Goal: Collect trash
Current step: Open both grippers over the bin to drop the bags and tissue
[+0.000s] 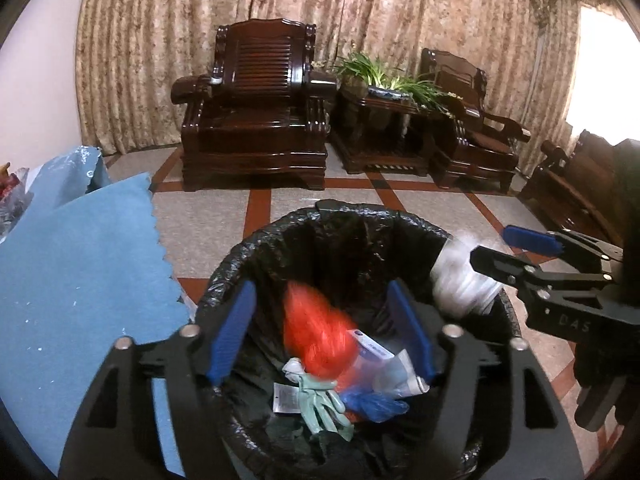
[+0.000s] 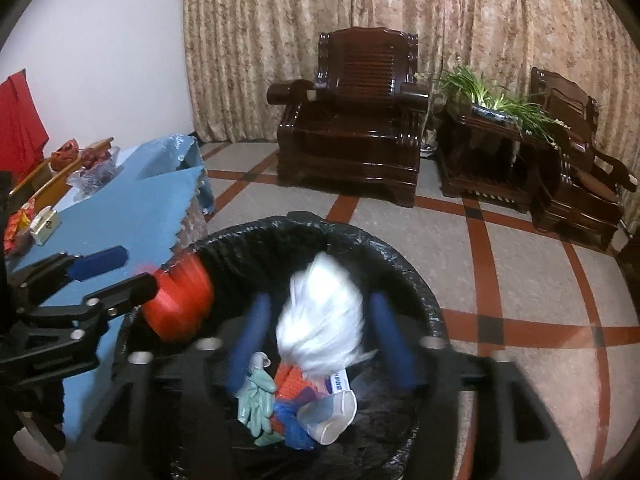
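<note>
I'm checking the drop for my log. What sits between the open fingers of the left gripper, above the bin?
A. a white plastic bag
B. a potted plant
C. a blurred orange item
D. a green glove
C: in the left wrist view a blurred orange item sits between the open left gripper fingers, over the black-lined bin; the green glove already lies inside.

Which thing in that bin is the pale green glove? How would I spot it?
Find the black-lined trash bin on the tiled floor beside the blue-covered table. Down in its pile, left of the crumpled blue bag, lies the glove. It alone is pale green with visible fingers.
</note>
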The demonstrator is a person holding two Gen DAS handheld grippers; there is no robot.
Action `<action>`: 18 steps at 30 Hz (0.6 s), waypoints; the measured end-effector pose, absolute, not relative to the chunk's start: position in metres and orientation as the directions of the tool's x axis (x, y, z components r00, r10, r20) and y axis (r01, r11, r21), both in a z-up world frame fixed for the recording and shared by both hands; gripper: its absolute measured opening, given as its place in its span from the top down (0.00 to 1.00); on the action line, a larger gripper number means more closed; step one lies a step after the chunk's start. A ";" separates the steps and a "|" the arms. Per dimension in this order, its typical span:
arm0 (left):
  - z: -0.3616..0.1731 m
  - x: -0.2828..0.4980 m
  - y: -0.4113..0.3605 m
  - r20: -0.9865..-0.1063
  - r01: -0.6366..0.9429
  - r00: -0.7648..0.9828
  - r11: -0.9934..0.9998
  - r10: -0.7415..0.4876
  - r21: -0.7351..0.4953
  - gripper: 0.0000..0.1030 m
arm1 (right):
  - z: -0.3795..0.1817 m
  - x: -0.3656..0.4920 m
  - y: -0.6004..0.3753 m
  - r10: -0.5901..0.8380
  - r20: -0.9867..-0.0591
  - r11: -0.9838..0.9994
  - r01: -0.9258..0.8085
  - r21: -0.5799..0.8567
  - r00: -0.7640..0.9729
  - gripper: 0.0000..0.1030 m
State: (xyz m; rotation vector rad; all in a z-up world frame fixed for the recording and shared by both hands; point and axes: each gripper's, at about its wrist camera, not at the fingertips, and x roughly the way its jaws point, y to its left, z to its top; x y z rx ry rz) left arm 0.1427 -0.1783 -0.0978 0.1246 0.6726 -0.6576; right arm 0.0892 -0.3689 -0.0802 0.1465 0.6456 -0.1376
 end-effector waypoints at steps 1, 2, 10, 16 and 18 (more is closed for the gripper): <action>-0.097 0.143 -0.176 -0.615 0.597 0.592 0.796 -0.520 -0.098 0.27 | -0.080 0.089 -0.369 -0.086 -0.607 0.980 0.175 0.090 0.790 0.33; -0.097 0.143 -0.172 -0.617 0.591 0.594 0.800 -0.516 -0.100 0.25 | -0.079 0.087 -0.369 -0.094 -0.606 0.980 0.182 0.085 0.790 0.26; -0.081 0.134 -0.143 -0.615 0.551 0.629 0.831 -0.475 -0.078 0.12 | -0.062 0.071 -0.362 -0.095 -0.585 0.980 0.178 0.086 0.806 0.06; -0.056 0.120 -0.117 -0.601 0.503 0.669 0.862 -0.437 -0.067 0.08 | -0.033 0.054 -0.343 -0.055 -0.546 0.987 0.129 0.098 0.836 0.06; -0.048 0.112 -0.109 -0.596 0.492 0.679 0.868 -0.429 -0.064 0.08 | -0.025 0.048 -0.335 -0.039 -0.533 0.989 0.110 0.103 0.845 0.06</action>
